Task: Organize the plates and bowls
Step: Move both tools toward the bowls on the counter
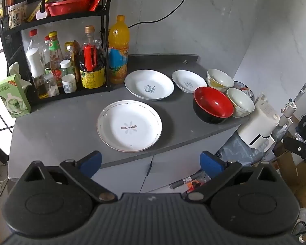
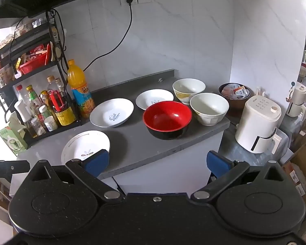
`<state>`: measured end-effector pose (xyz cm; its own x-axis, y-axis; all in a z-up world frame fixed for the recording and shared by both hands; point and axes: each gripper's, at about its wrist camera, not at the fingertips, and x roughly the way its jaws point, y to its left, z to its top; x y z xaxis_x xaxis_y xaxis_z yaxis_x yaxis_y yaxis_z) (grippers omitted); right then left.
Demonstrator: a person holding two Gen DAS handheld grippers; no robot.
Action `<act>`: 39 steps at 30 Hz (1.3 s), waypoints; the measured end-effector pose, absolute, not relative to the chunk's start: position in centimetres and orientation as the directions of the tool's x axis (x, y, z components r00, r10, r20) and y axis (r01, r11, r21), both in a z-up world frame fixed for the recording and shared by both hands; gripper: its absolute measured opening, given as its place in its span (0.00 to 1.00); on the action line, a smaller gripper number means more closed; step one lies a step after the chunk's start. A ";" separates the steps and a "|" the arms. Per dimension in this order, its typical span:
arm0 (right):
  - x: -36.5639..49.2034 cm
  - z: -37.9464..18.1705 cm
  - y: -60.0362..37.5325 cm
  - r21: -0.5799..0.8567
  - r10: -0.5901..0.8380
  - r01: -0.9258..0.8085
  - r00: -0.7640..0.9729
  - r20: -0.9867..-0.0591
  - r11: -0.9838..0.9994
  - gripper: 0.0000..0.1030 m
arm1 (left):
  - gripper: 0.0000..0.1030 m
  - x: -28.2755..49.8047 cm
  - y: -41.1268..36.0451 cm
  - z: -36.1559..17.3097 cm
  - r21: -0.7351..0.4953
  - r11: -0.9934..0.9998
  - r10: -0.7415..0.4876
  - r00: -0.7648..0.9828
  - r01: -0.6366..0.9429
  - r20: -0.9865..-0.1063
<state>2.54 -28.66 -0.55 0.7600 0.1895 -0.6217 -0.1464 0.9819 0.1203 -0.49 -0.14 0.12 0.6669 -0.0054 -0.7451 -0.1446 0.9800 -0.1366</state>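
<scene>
On the grey counter [image 1: 61,126] lie three white plates: a flower-patterned plate [image 1: 129,125] [image 2: 85,146] nearest me, a larger deep plate [image 1: 149,86] [image 2: 111,112] behind it, and a small plate [image 1: 188,81] [image 2: 154,99] further right. A red-and-black bowl [image 1: 213,104] [image 2: 167,119] sits beside two cream bowls [image 1: 240,102] [image 1: 220,79] [image 2: 209,108] [image 2: 188,89]. My left gripper [image 1: 151,161] hovers open in front of the counter edge, below the flower plate. My right gripper [image 2: 158,162] is open too, held back from the counter, empty.
A black rack [image 1: 55,20] of sauce bottles and an orange juice bottle [image 1: 118,49] stand at the back left. A green carton [image 1: 12,96] sits at the left edge. A white appliance [image 2: 258,126] and a brown bowl of packets [image 2: 234,94] stand right of the counter.
</scene>
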 end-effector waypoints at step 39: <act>2.9 -1.8 -28.9 0.109 0.169 -0.129 0.758 -0.630 0.986 1.00 | 0.98 0.4 -0.1 -0.5 -0.146 0.982 -0.030 0.672 -0.117 -0.740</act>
